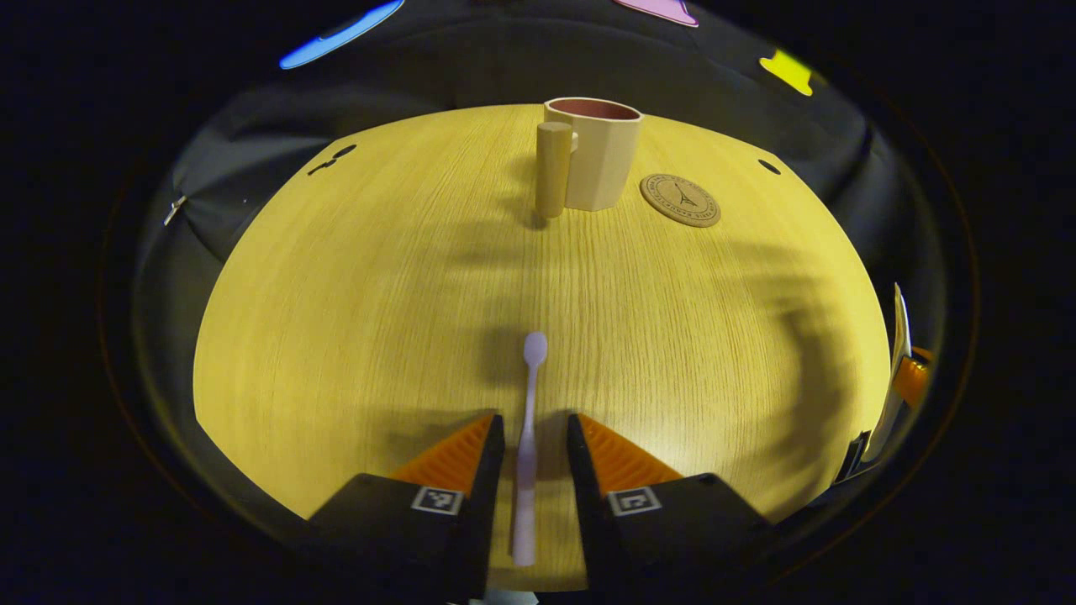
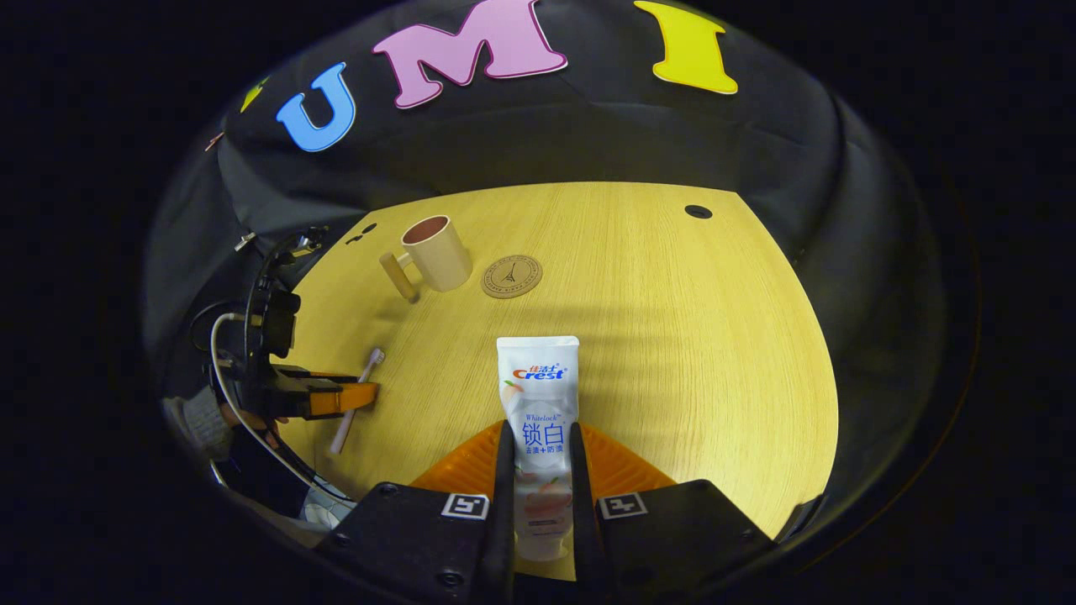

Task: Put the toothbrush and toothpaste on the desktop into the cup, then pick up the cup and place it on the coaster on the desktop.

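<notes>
The left gripper [image 1: 535,441] straddles the toothbrush [image 1: 529,437], jaws part-open and apparently not pinching, while the right gripper [image 2: 538,445] squeezes the toothpaste [image 2: 538,395]; the thin brush may slip before reaching the cup [image 1: 598,151] far ahead.

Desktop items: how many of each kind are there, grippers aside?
Toothbrush: 1
Toothpaste tube: 1
Cup: 1
Coaster: 1
Total: 4
</notes>
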{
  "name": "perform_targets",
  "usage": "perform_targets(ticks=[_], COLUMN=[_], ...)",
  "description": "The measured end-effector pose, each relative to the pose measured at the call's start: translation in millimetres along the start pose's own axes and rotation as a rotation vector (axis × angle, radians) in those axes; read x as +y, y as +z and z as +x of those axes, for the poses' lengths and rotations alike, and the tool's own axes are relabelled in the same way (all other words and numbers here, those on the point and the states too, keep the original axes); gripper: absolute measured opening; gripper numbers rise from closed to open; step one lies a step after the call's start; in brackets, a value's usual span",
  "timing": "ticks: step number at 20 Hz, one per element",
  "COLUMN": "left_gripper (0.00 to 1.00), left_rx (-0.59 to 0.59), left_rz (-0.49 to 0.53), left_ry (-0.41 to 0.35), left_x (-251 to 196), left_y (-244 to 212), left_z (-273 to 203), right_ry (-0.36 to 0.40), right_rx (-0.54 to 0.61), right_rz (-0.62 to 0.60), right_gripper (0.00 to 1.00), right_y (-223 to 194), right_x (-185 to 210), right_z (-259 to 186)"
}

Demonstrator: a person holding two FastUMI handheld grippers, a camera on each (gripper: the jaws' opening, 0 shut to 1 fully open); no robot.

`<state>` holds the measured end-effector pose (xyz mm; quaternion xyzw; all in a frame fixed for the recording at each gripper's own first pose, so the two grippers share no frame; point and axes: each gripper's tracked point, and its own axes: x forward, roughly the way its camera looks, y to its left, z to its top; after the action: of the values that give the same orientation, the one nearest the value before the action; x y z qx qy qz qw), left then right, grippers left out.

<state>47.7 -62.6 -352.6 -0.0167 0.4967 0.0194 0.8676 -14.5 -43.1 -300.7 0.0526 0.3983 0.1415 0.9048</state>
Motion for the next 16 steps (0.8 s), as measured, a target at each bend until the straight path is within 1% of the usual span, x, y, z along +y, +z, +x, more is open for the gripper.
perform_targets(ticks=[1,2,3,4,5,6,8,12,13,15,16], left_gripper=[0.33,0.20,0.13,0.12,0.08,0.07,0.07,0.06,0.06,0.06,0.06], left_rx=[-0.004,-0.008,-0.017,-0.026,-0.035,-0.047,-0.070,-0.162,-0.191,-0.245,-0.269], left_rz=[0.000,0.000,0.006,0.015,0.019,0.015,-0.031,-0.101,-0.107,-0.114,-0.116], left_ry=[0.009,0.012,0.012,0.011,0.006,-0.017,-0.090,-0.161,-0.178,-0.209,-0.226], left_x=[1.6,2.0,0.7,-0.1,-0.1,-2.2,-8.5,-4.0,-2.4,0.0,0.4], left_y=[1.9,3.3,3.9,5.5,6.4,7.9,9.6,29.3,35.8,49.3,55.9], left_z=[-2.0,-2.1,-1.1,-0.9,-0.9,-1.0,-5.5,-30.3,-38.5,-56.9,-66.3], right_ry=[0.000,0.000,0.000,0.001,0.001,0.001,0.002,0.014,0.022,0.040,0.054], right_rx=[-0.002,-0.006,-0.011,-0.015,-0.018,-0.022,-0.035,-0.076,-0.086,-0.113,-0.133], right_rz=[0.003,0.007,0.013,0.019,0.024,0.029,0.031,0.033,0.029,0.022,0.024], right_gripper=[0.32,0.33,0.33,0.33,0.33,0.33,0.33,0.32,0.27,0.27,0.32], right_y=[0.5,2.5,3.8,5.2,7.3,10.6,17.4,33.5,38.3,50.3,60.6], right_x=[-0.4,-0.4,0.3,0.3,0.9,1.8,6.9,21.1,26.3,38.5,47.1], right_z=[0.2,-0.5,-0.5,0.1,0.7,1.0,3.0,3.9,4.5,4.6,4.7])
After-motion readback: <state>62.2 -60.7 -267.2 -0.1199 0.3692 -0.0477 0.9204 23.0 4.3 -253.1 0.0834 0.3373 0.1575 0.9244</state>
